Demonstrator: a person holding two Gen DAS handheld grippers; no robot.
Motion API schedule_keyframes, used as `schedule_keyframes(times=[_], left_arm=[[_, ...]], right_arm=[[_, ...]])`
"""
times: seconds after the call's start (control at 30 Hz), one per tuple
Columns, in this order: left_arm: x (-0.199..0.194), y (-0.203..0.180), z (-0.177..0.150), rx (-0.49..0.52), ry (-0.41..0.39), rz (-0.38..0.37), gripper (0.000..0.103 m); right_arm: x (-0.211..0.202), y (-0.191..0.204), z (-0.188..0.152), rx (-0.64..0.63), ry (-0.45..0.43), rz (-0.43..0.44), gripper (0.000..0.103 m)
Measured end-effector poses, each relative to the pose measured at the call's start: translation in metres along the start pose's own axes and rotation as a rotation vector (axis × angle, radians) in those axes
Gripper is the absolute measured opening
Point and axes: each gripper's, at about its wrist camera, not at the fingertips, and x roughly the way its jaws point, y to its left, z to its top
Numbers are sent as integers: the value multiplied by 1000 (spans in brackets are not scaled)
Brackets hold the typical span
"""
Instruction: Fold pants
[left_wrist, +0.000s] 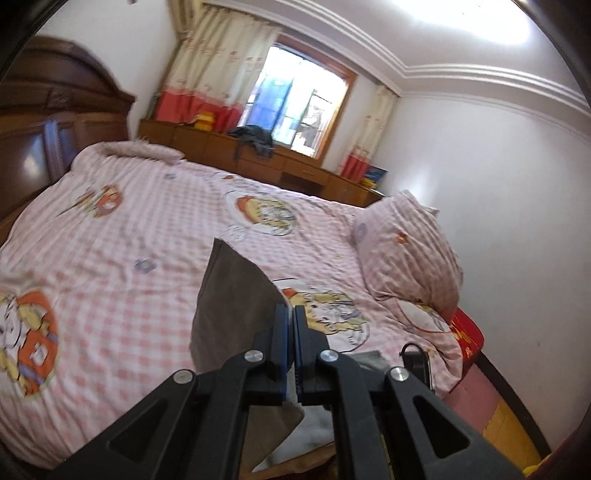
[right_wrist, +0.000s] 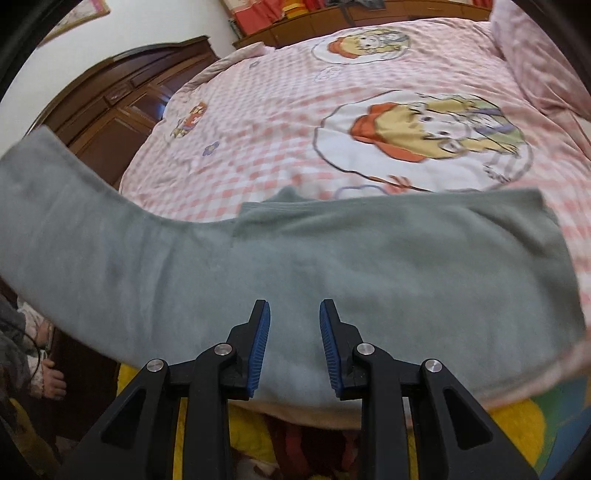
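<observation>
Left claw (left_wrist: 291, 314) pinched on pants (right_wrist: 295, 266) hem, lifted w/ cloth hanging below. Right claw (right_wrist: 294, 314) wide, just above pants. Carry hem across, keep taut.

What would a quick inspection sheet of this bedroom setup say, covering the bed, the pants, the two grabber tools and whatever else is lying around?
Surface: bed with pink checked quilt, cartoon prints, slightly wrinkled.
Job's things: grey pants laid across the near edge of the bed; one end lifted off the bed, pinched in the left gripper.
Clutter: pillow at the bed's right corner; dark clothing on the wooden cabinet under the window.
Grippers: left shut on the fabric; right gripper open, above the pants, holding nothing.
Cables: a thin dark cord at the left edge of the right view; nothing across the bed.
Surroundings: wooden headboard, curtains, bright window, white walls.
</observation>
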Motion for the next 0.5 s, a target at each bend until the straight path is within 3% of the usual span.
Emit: schedule_keyframes(times=[0.33,0.5], left_arm=[[50,-89,22,128,36,-123,3],[94,-124,13,137,111,-214,3]], right_arm=[[-38,-59,-21,107,-52,-41,29],[-47,-84,-30,159,-63,-52,29]])
